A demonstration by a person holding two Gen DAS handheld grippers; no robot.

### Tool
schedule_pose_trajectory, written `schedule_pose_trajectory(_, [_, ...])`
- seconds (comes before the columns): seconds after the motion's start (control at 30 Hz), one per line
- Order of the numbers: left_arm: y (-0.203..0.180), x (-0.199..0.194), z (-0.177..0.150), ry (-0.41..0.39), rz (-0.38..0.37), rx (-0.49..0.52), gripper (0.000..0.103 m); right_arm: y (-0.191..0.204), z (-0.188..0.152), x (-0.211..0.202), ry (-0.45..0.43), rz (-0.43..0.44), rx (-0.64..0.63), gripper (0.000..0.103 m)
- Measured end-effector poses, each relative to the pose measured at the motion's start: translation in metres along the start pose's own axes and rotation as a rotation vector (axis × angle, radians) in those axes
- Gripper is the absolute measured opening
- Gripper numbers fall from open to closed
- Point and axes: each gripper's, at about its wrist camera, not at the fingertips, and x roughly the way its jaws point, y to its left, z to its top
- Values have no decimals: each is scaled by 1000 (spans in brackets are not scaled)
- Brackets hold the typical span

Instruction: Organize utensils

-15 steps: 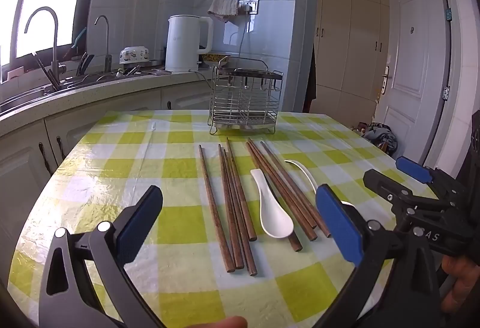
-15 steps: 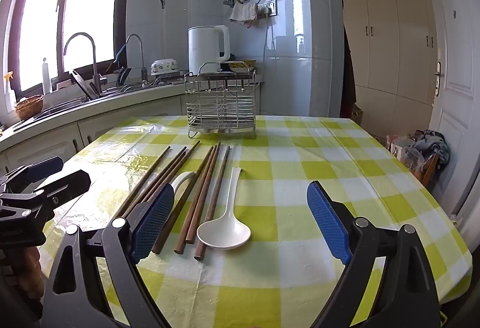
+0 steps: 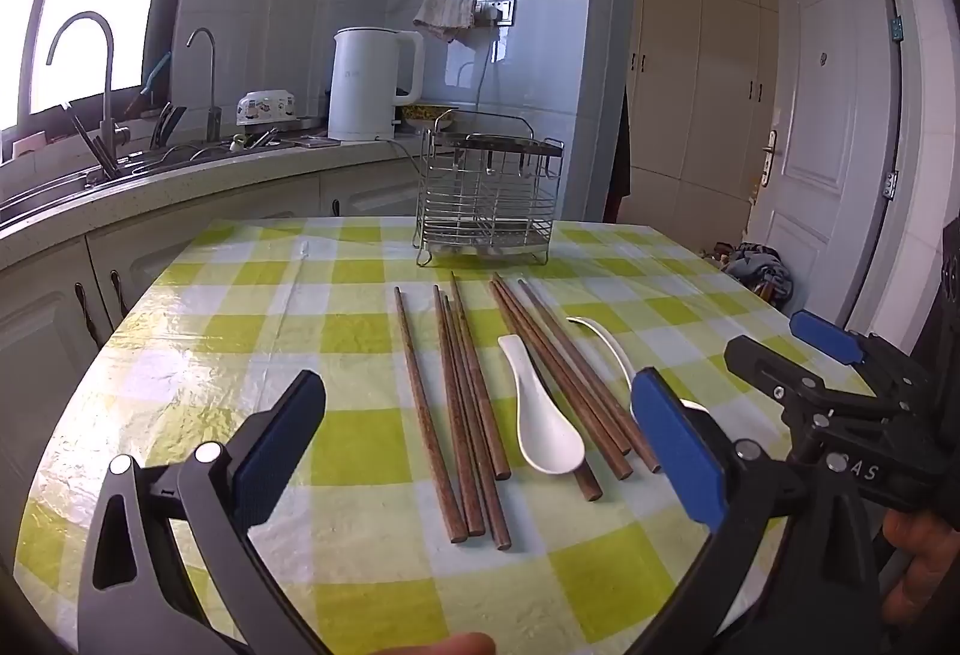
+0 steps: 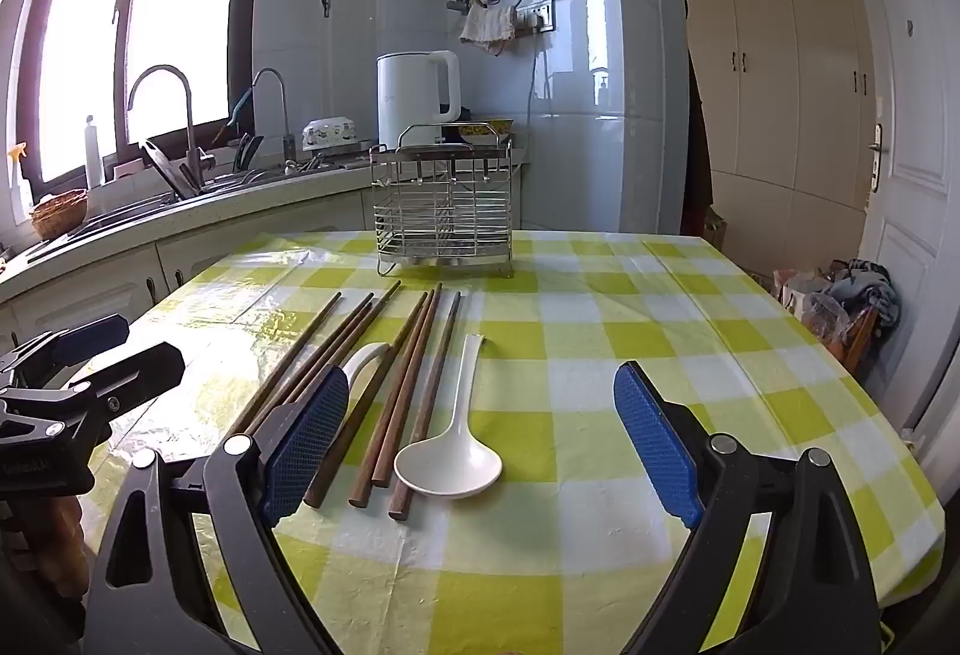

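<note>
wire caddy [image 4: 444, 208] beyond chopsticks [image 3: 462, 415], two spoons [image 4: 450, 460]; checked tablecloth [image 4: 600, 355]; kettle [image 4: 417, 103] on counter; left gripper [image 3: 474, 451], right gripper [image 4: 480, 445]: fingers apart.

Second spoon [image 3: 606, 349] bowl behind left gripper fingers [image 3: 678, 457]

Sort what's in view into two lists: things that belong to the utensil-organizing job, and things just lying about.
Belongs to the job:
- wooden chopsticks
- short white spoon
- long-handled white spoon
- wire utensil rack
- left gripper and right gripper, jaws open

Just lying about:
- white kettle
- patterned bowl
- faucets
- wicker basket
- cloth on the wall
</note>
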Motion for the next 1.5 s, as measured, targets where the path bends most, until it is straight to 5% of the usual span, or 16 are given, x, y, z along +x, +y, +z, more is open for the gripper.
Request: schedule_pose_trajectory(1.5, [-6, 1, 4, 0, 2, 4, 99, 1, 3, -1, -1, 0, 0, 84])
